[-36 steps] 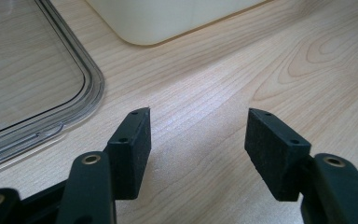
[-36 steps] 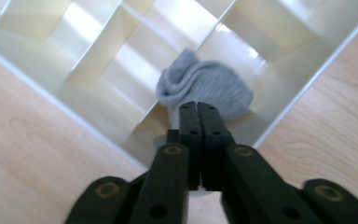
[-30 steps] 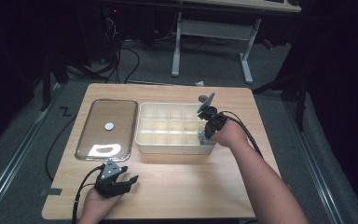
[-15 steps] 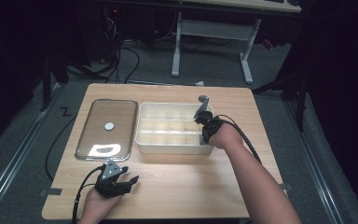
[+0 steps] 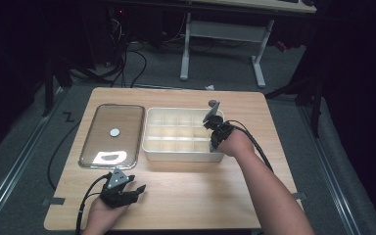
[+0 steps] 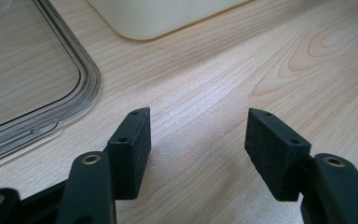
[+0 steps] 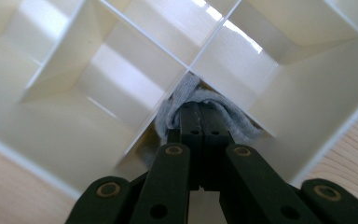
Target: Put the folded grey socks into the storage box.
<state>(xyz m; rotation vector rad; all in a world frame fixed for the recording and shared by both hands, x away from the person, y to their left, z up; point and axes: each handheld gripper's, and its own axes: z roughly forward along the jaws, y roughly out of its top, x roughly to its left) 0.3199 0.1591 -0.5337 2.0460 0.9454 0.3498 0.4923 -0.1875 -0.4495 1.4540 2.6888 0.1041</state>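
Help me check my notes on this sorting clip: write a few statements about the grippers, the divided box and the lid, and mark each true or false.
1. The right gripper is shut on a grey cloth. True.
2. The cloth is over the clear lid. False: it is in a compartment of the divided box.
3. The left gripper holds the lid. False: its jaws are open over bare table.
4. The lid lies left of the box. True.

Right hand-held gripper (image 7: 198, 114) points down, jaws clamped together; left hand-held gripper (image 6: 196, 135) rests low (jaws apart).
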